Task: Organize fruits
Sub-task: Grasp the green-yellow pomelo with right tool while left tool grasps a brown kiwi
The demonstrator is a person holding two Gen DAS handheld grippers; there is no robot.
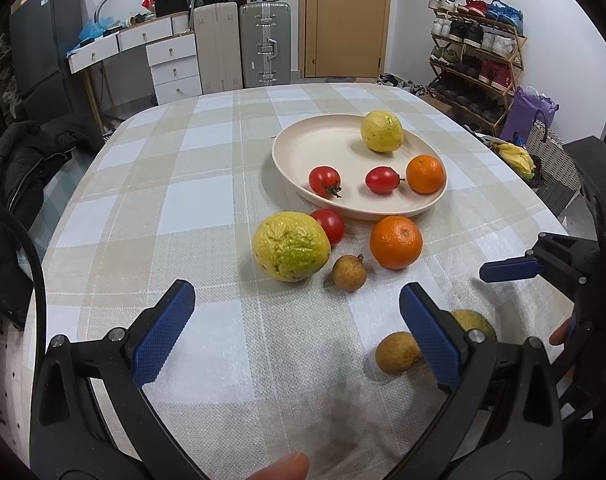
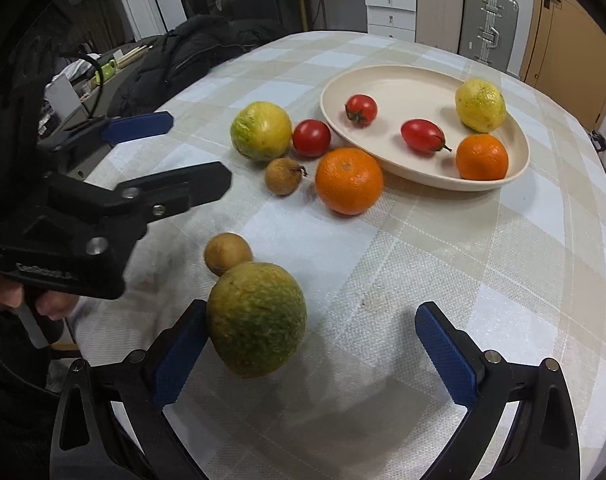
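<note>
Both tongs gape wide, gripping nothing. The right tongs (image 2: pixel 311 356) straddle a green fruit (image 2: pixel 256 319) on the worktop (image 2: pixel 483 248), its skin against the left pad. The left tongs (image 1: pixel 297 336) hover beside a brown fruit (image 1: pixel 395 352). The plate (image 1: pixel 303 148) holds 2 tomatoes, 1 orange (image 1: pixel 425 174) and 1 yellow fruit (image 1: pixel 381 131). Near its rim lie another orange (image 1: pixel 395 242), tomato (image 1: pixel 330 225), yellow fruit (image 1: pixel 290 246) and small brown fruit (image 1: pixel 349 273).

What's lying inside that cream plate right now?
Inside the plate: a yellow lemon-like fruit, an orange, a round tomato and an oblong tomato. Whatever sits beneath each fruit is covered.
</note>
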